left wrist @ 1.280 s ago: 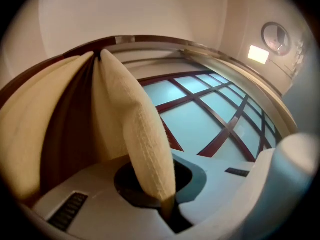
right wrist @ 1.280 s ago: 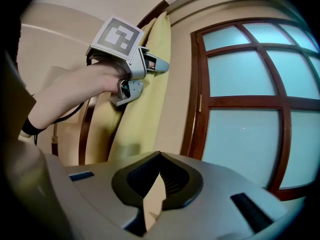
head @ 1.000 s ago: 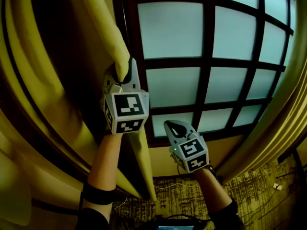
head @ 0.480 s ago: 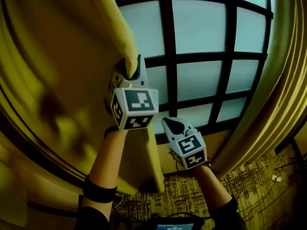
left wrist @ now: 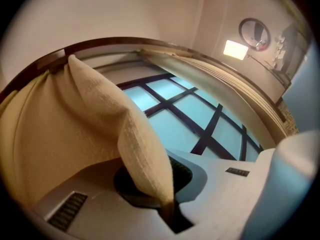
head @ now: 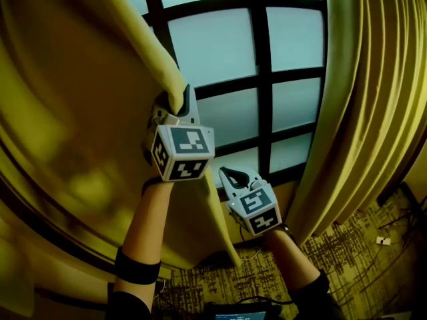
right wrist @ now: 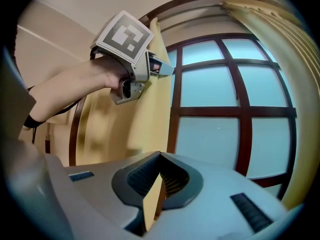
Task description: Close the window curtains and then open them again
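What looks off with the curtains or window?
Nothing stands out. Both the left gripper and right gripper pinch the edge of the left curtain; the right curtain hangs in even folds; window panes look intact.

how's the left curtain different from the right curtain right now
The left curtain is pinched at its edge by the left gripper and, lower down, the right gripper; the right curtain is untouched. The left curtain spreads in broad slanting folds over part of the window; the right curtain hangs in tight straight pleats at the window's side. Both are the same yellow fabric.
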{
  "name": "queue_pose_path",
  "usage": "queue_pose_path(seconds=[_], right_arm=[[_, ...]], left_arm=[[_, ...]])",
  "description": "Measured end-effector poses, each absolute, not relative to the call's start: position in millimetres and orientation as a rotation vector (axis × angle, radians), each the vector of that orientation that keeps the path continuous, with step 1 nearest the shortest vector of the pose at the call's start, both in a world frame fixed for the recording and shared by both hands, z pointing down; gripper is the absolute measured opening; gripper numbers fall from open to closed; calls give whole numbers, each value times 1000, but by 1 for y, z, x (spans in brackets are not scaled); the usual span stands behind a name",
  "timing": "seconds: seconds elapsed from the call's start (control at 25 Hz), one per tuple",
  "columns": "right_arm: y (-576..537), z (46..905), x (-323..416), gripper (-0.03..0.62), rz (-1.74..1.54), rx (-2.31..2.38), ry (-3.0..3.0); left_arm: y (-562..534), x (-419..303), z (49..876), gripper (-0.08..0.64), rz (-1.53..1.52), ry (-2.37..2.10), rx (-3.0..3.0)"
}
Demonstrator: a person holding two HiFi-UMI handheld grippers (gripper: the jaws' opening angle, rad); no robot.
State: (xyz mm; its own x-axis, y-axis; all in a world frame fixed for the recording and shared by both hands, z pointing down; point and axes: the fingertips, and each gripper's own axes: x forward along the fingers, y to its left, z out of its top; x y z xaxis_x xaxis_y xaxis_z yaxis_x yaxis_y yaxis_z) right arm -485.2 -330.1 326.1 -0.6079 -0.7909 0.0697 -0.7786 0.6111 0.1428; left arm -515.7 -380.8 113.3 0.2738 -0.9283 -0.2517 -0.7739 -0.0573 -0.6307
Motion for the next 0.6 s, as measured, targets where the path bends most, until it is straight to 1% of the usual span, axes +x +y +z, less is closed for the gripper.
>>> queue_pose_path(seconds=[0.2, 0.4, 0.6], right_arm=[[-322, 325, -408, 15, -143, 1380, -2667], [-319, 342, -318, 15, -105, 1456, -2610], [-310, 338, -256, 15, -80, 1534, -2586]], left_arm=[[-381, -439, 107, 8, -255, 1521, -1876], [-385, -353, 110, 6, -236, 1478, -1894], [-374, -268, 105, 6, -227, 1373, -1934]])
